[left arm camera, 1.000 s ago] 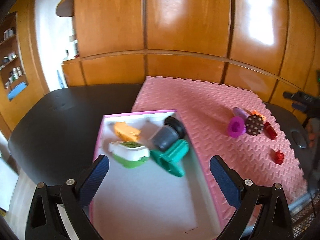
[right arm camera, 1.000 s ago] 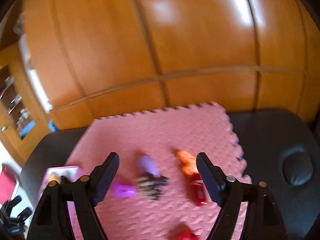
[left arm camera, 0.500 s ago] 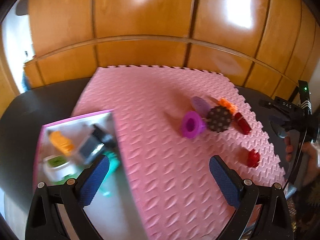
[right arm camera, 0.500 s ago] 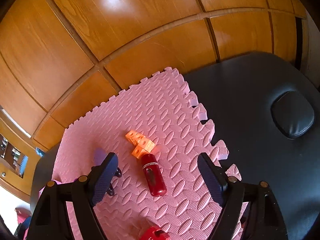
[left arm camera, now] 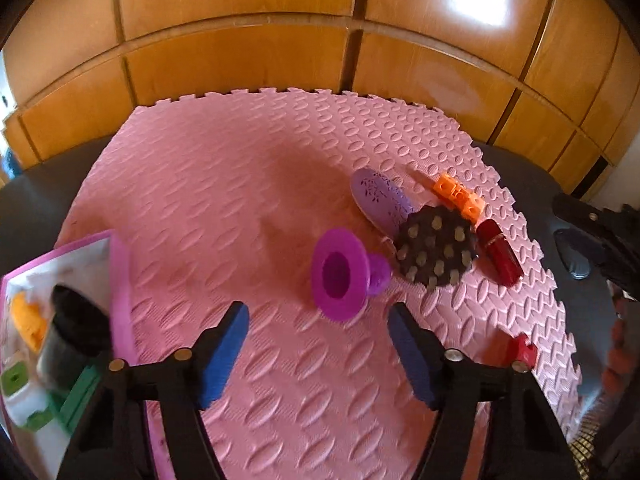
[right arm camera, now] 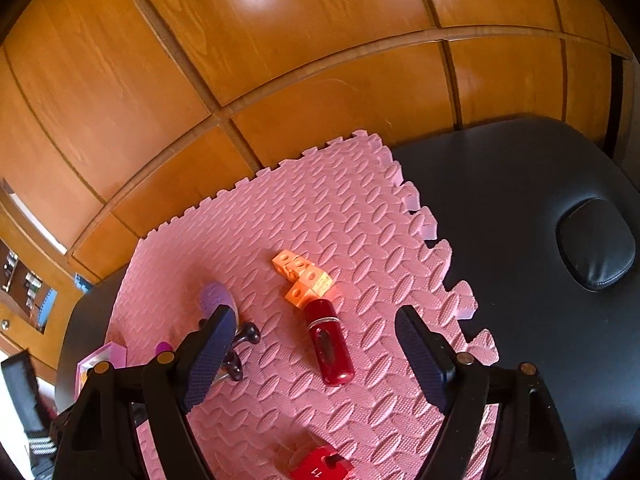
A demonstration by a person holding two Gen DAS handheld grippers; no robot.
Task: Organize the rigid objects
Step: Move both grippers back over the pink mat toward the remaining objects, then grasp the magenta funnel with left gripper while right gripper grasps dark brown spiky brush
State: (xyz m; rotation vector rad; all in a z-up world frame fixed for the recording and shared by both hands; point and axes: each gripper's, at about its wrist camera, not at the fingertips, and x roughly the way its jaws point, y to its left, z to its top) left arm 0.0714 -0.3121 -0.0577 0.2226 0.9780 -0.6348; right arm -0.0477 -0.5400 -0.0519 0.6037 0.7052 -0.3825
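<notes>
A purple funnel-shaped piece (left arm camera: 342,276) lies on the pink foam mat (left arm camera: 224,184), just beyond my left gripper (left arm camera: 318,330). Its jaws are closing, with only mat between them. Behind the funnel sit a black dotted disc (left arm camera: 436,246), a lilac oval (left arm camera: 380,200), orange cubes (left arm camera: 460,196), a dark red cylinder (left arm camera: 500,252) and a small red block (left arm camera: 520,350). My right gripper (right arm camera: 314,344) hangs open over the red cylinder (right arm camera: 330,346), whose near end lies between the fingers without touching them. The orange cubes (right arm camera: 304,278) sit just beyond it.
A pink-rimmed white tray (left arm camera: 120,280) at the left holds a black cup, an orange piece and green pieces. The mat lies on a black padded table (right arm camera: 520,208) with a headrest cushion (right arm camera: 596,240). Wooden panels (left arm camera: 240,40) stand behind. A red block (right arm camera: 320,466) sits near my right gripper.
My left gripper swung from over the tray to the right, above the mat toward the purple funnel, and its jaws narrowed. My right gripper turned and dipped toward the red cylinder.
</notes>
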